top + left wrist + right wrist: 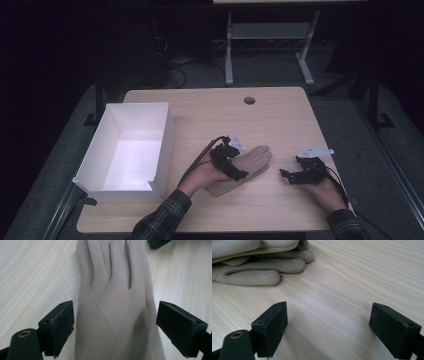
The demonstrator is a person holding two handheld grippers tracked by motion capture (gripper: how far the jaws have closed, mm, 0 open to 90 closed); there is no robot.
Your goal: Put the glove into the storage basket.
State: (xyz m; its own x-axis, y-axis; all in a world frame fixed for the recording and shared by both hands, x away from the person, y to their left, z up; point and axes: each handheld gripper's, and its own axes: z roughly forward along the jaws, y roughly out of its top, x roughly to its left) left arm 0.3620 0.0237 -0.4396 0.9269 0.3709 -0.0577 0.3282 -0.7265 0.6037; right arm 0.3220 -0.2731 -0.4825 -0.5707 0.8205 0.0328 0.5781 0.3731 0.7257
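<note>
A beige glove (pixel 250 162) lies flat on the wooden table (pixel 280 115), fingers pointing away to the right. My left gripper (pixel 231 167) hovers over its cuff end, and in the left gripper view its jaws stand wide apart on either side of the glove (pixel 115 310) without pressing it. My right gripper (pixel 289 176) rests near the table's right side, open, a short way from the glove's fingertips (pixel 259 267). Only bare wood lies between its jaws.
A white open box (pixel 131 150) stands at the table's left side. A round cable hole (pixel 249 100) sits near the far edge. Beyond the table are a dark floor and a white stand (pixel 270 45).
</note>
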